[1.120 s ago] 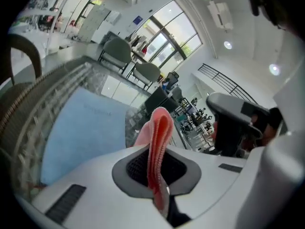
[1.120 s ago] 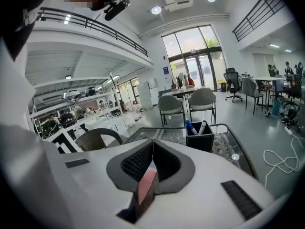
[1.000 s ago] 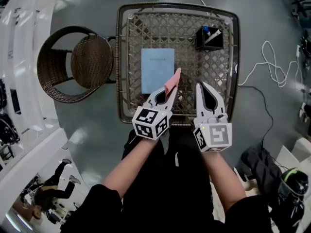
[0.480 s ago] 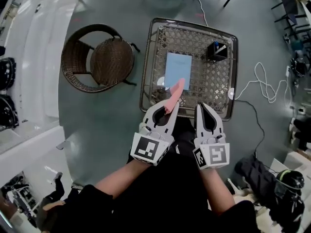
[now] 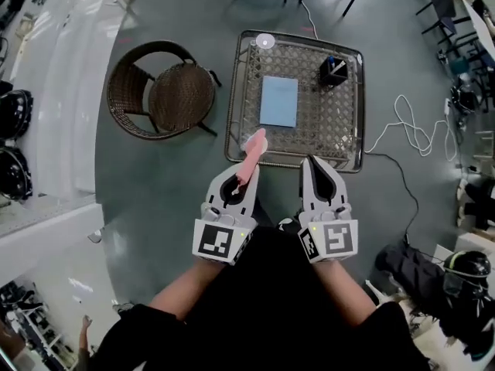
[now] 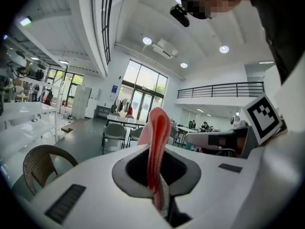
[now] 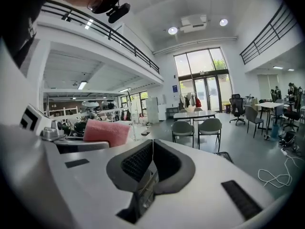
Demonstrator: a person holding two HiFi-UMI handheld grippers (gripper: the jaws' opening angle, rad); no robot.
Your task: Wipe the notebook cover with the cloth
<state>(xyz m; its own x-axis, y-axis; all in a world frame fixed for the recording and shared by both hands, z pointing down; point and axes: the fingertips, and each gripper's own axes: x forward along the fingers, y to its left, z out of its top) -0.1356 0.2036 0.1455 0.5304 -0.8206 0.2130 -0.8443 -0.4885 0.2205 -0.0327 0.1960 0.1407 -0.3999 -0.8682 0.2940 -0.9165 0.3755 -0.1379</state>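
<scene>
Head view. The left gripper is clamped on the pink cloth, which stands up as a folded strip between its jaws (left gripper view). The right gripper has its jaws pressed together on nothing.

The blue notebook lies flat on the wicker table, at 1 o'clock from the left gripper. A black pen holder stands toward the table's 1 o'clock corner.

Compared with one second ago, the table appears smaller and farther off. Both grippers are drawn back toward 6 o'clock. The cloth tip, which overlapped the notebook's near corner, now reaches only the table's near rim, well apart from the cover.

Judgement: no wiping contact exists now. Any further stroke requires carrying the cloth back toward 12 o'clock.
</scene>
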